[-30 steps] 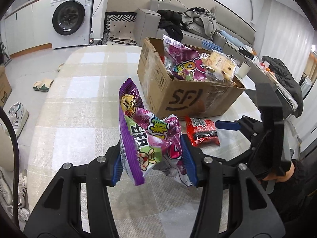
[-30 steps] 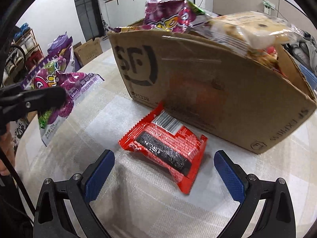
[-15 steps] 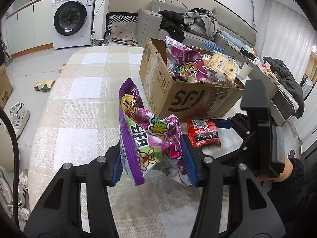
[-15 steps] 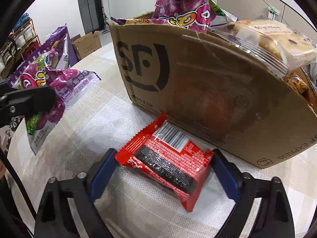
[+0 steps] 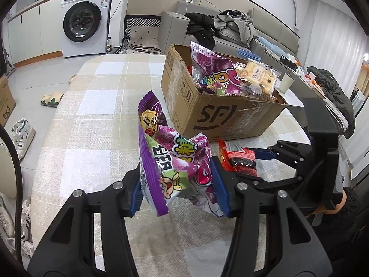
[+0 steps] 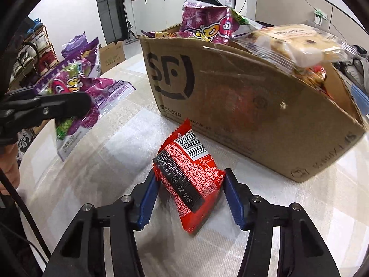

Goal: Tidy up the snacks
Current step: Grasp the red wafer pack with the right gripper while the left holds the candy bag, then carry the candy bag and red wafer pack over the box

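I am closing my right tool (image 6: 189,198) on the red snack packet (image 6: 190,175), which is lying on the bench (image 6: 96,175) just in front of the cardboard box (image 6: 253,106). The jaws are coming in on either side of it and the blue pads look to be touching its edges, so I am counting it as grasped, though the squeeze is not finished. My left tool (image 5: 177,184) is clenched on the purple candy bag (image 5: 170,161), holding it upright above the bench, well short of the box. Both tools are pointing steeply downward, the right one low over the cloth. The step in hand is the pickup of the red packet. Next, I judge, I am needing a firm grip, then a lift clear over the box rim, which is already crowded with bags.
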Tool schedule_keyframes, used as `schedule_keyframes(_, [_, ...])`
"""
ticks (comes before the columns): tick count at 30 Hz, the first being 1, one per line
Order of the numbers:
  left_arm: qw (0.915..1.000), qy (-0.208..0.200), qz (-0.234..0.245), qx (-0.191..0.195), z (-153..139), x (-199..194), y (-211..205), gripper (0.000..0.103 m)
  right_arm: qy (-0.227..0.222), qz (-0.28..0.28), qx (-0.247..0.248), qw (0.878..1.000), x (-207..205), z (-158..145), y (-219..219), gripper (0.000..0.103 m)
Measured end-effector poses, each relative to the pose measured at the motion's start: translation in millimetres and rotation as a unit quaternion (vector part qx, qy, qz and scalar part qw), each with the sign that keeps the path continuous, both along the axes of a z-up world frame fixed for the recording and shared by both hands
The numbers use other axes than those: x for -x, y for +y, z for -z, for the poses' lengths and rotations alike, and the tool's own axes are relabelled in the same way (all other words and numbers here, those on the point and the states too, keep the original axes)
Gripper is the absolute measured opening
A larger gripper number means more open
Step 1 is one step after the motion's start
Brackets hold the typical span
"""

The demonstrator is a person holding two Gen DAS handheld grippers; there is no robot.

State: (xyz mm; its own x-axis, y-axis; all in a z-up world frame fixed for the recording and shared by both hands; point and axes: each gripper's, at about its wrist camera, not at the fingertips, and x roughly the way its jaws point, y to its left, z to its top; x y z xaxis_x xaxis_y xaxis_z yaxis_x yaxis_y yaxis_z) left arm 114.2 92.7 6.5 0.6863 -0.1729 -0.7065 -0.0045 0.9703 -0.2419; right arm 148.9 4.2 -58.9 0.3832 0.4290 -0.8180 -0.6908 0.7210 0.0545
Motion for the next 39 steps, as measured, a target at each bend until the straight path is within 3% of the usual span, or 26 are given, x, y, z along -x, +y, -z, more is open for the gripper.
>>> schedule_keyframes(7, [1.0, -0.005, 0.0, 0.008, -1, 0, -6, 0.048, -0.014, 0.022, -0.026, 0.999, 5, -19, -36, 0.056])
schedule_keyframes(26, [0.9994, -0.03, 0.017, 0.007, -20, 17, -16, 0.048, -0.067, 0.04, -0.077, 0.994, 11, -79, -74, 0.056])
schedule_keyframes(32, [0.9987, -0.046, 0.02, 0.011, -32, 22, -16, 0.048, -0.079, 0.06, -0.1, 0.99, 9, -102, -95, 0.056])
schedule_keyframes(39, [0.9977, -0.064, 0.021, 0.011, -49, 17, -16, 0.048, -0.083, 0.082, -0.113, 0.987, 1, -109, -106, 0.056])
